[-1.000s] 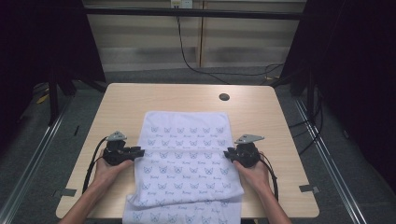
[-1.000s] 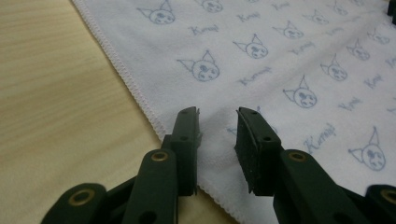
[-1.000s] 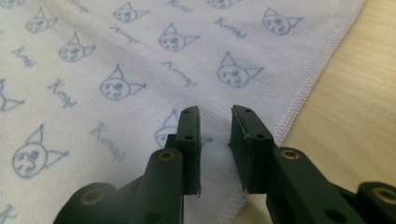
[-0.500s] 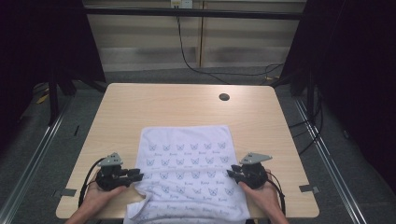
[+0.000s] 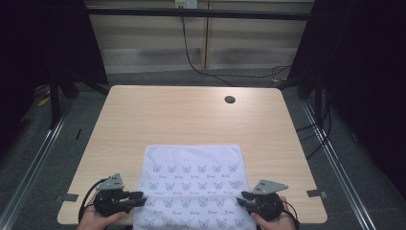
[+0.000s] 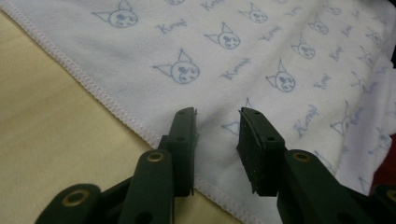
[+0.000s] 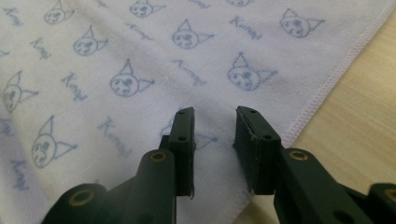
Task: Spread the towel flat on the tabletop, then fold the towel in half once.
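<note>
**Two spread grippers at the near side edges of a soft printed towel**

At the near edge of the table (image 5: 143,115), a person holds one gripper in each hand. The left gripper (image 5: 136,195) is at the left hem of the towel (image 5: 191,182), and the right gripper (image 5: 245,196) is at the right hem. In the left gripper view the two black jaws are spread apart, with the stitched hem (image 6: 93,88) running under them; nothing is pinched between them. The right gripper view shows the same: the jaws stand apart above the cloth, just beside its pink-stitched edge (image 7: 327,88).

The towel is white with small blue cat faces and words. It lies flat in the near middle of the table, and its near end seems to hang over the table edge. I judge it light, soft and limp, so it will sag and fold when it is lifted. It is not fragile, and the terry surface should not slip. The good place to grip is on the hem, at both sides equally.

Farther away the wooden top is bare, with a round cable hole (image 5: 230,99) near the far edge.
</note>
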A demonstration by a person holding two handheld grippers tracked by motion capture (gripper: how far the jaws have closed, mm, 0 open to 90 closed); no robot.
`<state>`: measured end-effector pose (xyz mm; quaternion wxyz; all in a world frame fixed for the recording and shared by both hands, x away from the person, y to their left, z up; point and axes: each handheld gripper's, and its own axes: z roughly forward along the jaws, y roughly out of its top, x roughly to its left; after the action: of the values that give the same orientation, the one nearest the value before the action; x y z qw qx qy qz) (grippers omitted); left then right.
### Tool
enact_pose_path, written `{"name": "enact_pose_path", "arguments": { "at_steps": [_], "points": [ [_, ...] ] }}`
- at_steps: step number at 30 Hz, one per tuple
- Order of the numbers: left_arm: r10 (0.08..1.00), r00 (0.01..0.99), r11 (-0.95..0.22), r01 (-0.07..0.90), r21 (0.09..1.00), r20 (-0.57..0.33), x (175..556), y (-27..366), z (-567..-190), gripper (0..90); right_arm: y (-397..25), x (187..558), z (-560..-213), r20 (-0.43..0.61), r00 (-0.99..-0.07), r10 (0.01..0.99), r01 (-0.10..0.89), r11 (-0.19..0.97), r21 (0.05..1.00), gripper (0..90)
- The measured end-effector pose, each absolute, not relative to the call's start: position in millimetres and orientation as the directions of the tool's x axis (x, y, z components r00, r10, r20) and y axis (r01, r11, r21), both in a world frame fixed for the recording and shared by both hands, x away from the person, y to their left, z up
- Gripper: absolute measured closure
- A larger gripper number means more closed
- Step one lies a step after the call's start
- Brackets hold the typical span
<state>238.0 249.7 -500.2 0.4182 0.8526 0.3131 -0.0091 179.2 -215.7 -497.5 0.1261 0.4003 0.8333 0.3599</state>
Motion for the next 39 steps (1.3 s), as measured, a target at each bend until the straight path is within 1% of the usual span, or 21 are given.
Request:
{"name": "enact_pose_path", "arguments": {
  "at_steps": [1,2,3,6,7,13,14,15,17,18,19,22,24,25,27,28,29,31,34,37,39],
  "points": [
    [0.532,0.801,-0.448,0.542,0.711,-0.276,240,249,-499,58.8,-217,185,-497,0.099,-0.64,0.762,0.59,0.405,0.699,61.1],
    [0.526,0.805,-0.434,0.532,0.727,-0.275,247,247,-496,57.2,-217,187,-497,0.105,-0.641,0.761,0.59,0.401,0.7,58.2],
    [0.532,0.799,-0.419,0.537,0.732,-0.282,251,246,-494,56.4,-218,190,-496,0.106,-0.644,0.758,0.581,0.395,0.711,56.6],
    [0.562,0.77,-0.365,0.558,0.745,-0.301,270,247,-490,53.1,-225,203,-488,0.146,-0.618,0.772,0.575,0.317,0.754,54.7],
    [0.572,0.764,-0.359,0.56,0.746,-0.298,277,247,-488,51.9,-227,209,-485,0.139,-0.61,0.78,0.57,0.311,0.76,54.2],
    [0.624,0.733,-0.332,0.562,0.757,-0.271,311,246,-485,49.7,-231,243,-481,0.124,-0.587,0.8,0.566,0.296,0.77,51.0],
    [0.63,0.726,-0.314,0.564,0.764,-0.277,320,245,-483,49.2,-231,257,-478,0.119,-0.583,0.804,0.564,0.295,0.771,49.7],
    [0.63,0.726,-0.314,0.564,0.764,-0.277,320,245,-483,49.2,-231,257,-478,0.119,-0.583,0.804,0.564,0.295,0.771,49.7],
    [0.643,0.713,-0.299,0.569,0.766,-0.278,336,243,-480,49.1,-231,274,-475,0.122,-0.582,0.804,0.562,0.289,0.775,48.1],
    [0.643,0.713,-0.299,0.569,0.766,-0.278,336,243,-480,48.9,-232,280,-475,0.122,-0.579,0.806,0.561,0.286,0.776,47.5],
    [0.644,0.71,-0.291,0.572,0.767,-0.284,341,242,-480,48.9,-232,280,-475,0.122,-0.579,0.806,0.561,0.286,0.776,47.5],
    [0.663,0.697,-0.291,0.577,0.763,-0.274,359,239,-484,48.0,-232,305,-477,0.123,-0.564,0.817,0.58,0.285,0.763,44.7],
    [0.668,0.688,-0.278,0.584,0.763,-0.284,363,238,-487,48.0,-231,311,-478,0.111,-0.561,0.82,0.58,0.294,0.76,44.7],
    [0.67,0.688,-0.294,0.591,0.751,-0.279,366,237,-488,47.3,-230,321,-481,0.113,-0.555,0.824,0.583,0.289,0.759,44.0],
    [0.685,0.681,-0.3,0.587,0.752,-0.258,372,235,-490,47.2,-229,327,-484,0.112,-0.551,0.827,0.592,0.293,0.751,43.2],
    [0.685,0.678,-0.292,0.591,0.752,-0.267,375,234,-491,46.9,-228,332,-486,0.094,-0.54,0.837,0.592,0.298,0.749,43.1],
    [0.688,0.675,-0.284,0.588,0.757,-0.266,378,233,-492,46.7,-227,341,-488,0.11,-0.537,0.836,0.59,0.279,0.757,42.8],
    [0.695,0.671,-0.303,0.598,0.742,-0.257,383,229,-497,45.5,-225,347,-491,0.103,-0.535,0.839,0.605,0.295,0.739,40.4],
    [0.695,0.67,-0.293,0.596,0.747,-0.262,385,228,-498,45.1,-223,353,-494,0.106,-0.539,0.835,0.611,0.302,0.732,39.5],
    [0.703,0.669,-0.305,0.59,0.747,-0.241,386,224,-498,41.9,-221,359,-498,0.087,-0.513,0.854,0.62,0.299,0.726,37.2],
    [0.698,0.67,-0.303,0.595,0.744,-0.251,386,221,-501,41.0,-221,360,-500,0.075,-0.505,0.86,0.619,0.299,0.726,36.5]
  ]
}}
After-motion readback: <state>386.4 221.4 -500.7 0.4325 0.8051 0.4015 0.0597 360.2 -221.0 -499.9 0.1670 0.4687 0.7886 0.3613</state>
